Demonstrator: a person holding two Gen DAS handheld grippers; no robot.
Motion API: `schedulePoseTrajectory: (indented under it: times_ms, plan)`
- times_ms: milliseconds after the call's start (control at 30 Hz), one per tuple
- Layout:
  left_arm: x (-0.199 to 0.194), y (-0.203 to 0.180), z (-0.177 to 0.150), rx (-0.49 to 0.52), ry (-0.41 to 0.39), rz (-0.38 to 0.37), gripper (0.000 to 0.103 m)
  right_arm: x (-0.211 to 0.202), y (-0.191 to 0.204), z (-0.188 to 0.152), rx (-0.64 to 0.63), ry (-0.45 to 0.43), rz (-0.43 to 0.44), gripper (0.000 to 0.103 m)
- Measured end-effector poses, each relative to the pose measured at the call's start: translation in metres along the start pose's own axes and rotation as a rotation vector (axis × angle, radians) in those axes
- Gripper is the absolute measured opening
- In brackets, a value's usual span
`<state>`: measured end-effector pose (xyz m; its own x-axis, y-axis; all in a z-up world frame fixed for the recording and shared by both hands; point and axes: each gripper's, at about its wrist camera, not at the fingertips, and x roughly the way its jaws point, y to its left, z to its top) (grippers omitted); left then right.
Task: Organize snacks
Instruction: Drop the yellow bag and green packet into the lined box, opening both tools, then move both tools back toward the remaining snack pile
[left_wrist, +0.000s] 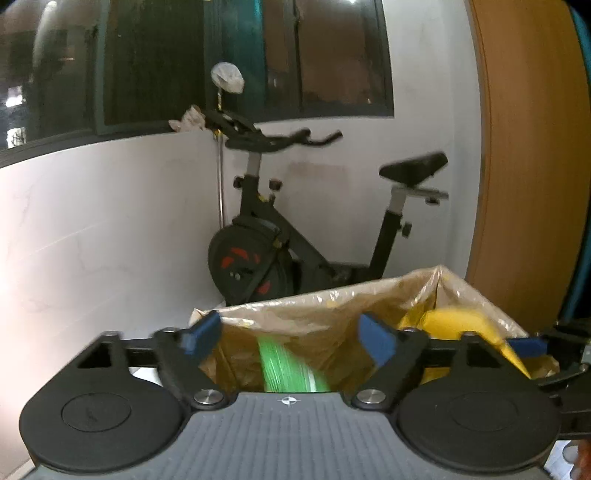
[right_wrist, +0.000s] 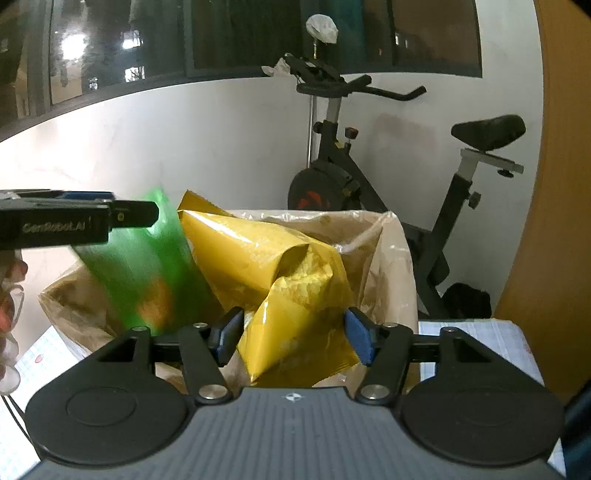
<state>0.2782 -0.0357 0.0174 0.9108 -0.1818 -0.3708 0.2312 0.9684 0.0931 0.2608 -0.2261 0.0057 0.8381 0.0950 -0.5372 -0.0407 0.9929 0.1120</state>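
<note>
The landmark is a clear plastic bag (right_wrist: 384, 251) standing open-mouthed on a light gridded surface (right_wrist: 476, 332), in front of a black exercise bike (right_wrist: 369, 177) parked against a white wall below dark windows. Left gripper (left_wrist: 288, 338): jaws spread wide, blue pads well apart, nothing between them; it sits at the near rim of the bag, pointing into its mouth. A green snack packet (left_wrist: 288, 369), motion-blurred, lies inside the bag just beyond this gripper, not touched by either pad. In the right wrist view the same green snack packet (right_wrist: 147, 269) occupies the left part of the bag, with the left gripper's black body just above it. Right gripper (right_wrist: 291, 338): jaws partly apart, with a crumpled yellow snack packet (right_wrist: 280, 280) between the blue pads; the packet's lower end fills most of the gap, but whether the pads press on it cannot be told. This yellow packet rests in the middle of the bag, right of the green one and touching it. A wooden panel (left_wrist: 532, 147) stands right of the bike.
</note>
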Motion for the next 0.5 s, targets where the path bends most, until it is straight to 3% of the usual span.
schedulePoseTrajectory:
  times_ms: [33,100,233,300,500]
  plan:
    - [-0.004,0.002,-0.001,-0.012,-0.013,-0.005,0.094,-0.001,0.000,-0.001,-0.004,-0.001,0.000,0.066]
    - [-0.011,0.007,-0.002,-0.030,-0.024,-0.032,0.094,-0.005,0.001,-0.001,-0.006,-0.008,0.005,0.079]
    - [-0.025,0.011,-0.005,-0.041,-0.034,-0.033,0.095,-0.015,0.001,-0.003,0.010,-0.035,0.003,0.088]
    - [-0.032,0.015,-0.008,-0.048,-0.027,-0.039,0.095,-0.023,0.002,-0.006,0.019,-0.069,0.016,0.102]
    - [-0.052,0.032,-0.021,-0.092,-0.012,-0.093,0.095,-0.046,0.006,-0.013,0.055,-0.140,0.040,0.103]
